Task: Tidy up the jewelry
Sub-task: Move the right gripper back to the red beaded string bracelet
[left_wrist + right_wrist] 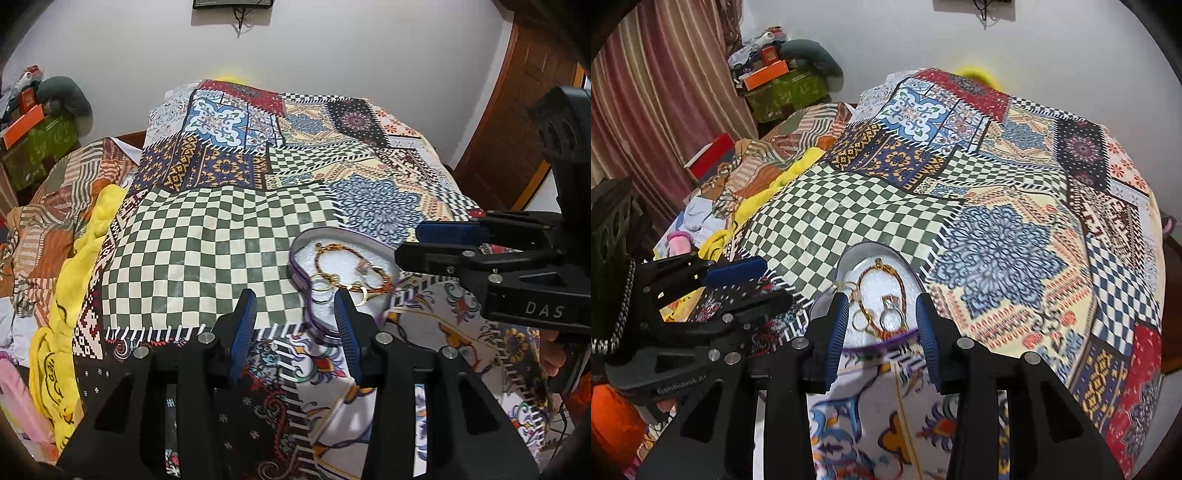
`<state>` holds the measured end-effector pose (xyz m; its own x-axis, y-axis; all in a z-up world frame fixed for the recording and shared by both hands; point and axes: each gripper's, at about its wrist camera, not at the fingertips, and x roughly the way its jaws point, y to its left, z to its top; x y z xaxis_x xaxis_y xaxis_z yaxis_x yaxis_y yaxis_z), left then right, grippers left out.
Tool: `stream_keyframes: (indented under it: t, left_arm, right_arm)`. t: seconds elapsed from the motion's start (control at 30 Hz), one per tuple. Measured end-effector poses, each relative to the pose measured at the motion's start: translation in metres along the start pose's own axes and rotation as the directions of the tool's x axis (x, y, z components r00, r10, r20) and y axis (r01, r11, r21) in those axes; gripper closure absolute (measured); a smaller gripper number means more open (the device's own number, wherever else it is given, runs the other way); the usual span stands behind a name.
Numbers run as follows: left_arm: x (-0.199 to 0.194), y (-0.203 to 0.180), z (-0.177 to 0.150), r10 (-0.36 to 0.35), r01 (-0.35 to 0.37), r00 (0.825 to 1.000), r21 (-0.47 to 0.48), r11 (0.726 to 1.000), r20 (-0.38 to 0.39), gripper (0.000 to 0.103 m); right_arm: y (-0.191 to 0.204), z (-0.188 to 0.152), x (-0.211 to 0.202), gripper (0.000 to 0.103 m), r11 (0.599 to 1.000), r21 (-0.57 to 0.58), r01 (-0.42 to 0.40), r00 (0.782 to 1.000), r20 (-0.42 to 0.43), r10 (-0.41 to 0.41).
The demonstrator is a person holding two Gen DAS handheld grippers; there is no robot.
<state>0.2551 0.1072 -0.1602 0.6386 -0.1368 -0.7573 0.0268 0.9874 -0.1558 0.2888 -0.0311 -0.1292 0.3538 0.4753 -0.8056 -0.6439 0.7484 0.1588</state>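
One patchwork bedspread (207,236) (bedroom); white wall (332,55).

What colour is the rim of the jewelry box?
Purple, on the heart-shaped jewelry box with white lining; clearest in the left wrist view.

A purple-rimmed tray (925,286) on the patchwork bedspread (1015,229) holds a gold bracelet (899,286) and rings (891,318).
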Motion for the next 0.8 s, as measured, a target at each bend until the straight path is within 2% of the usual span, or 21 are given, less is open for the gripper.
stream_keyframes:
  t: [0.43,0.63,0.8]
  left_arm:
    - [-0.034,-0.043,-0.010,-0.022,0.021,1.000,0.071,0.997,0.009,0.058]
    - [-0.039,-0.063,-0.024,-0.040,0.041,0.999,0.099,0.994,-0.013,0.056]
    - [-0.042,-0.077,-0.034,-0.059,0.061,0.998,0.120,0.991,-0.027,0.056]
  right_arm:
    - [-0.013,-0.038,-0.055,0.069,0.998,0.044,0.035,0.998,0.045,-0.037]
    - [-0.017,-0.061,-0.065,0.069,0.997,0.049,0.063,0.997,0.042,-0.065]
    - [-0.022,-0.081,-0.065,0.069,0.996,0.071,0.048,0.999,0.014,-0.049]
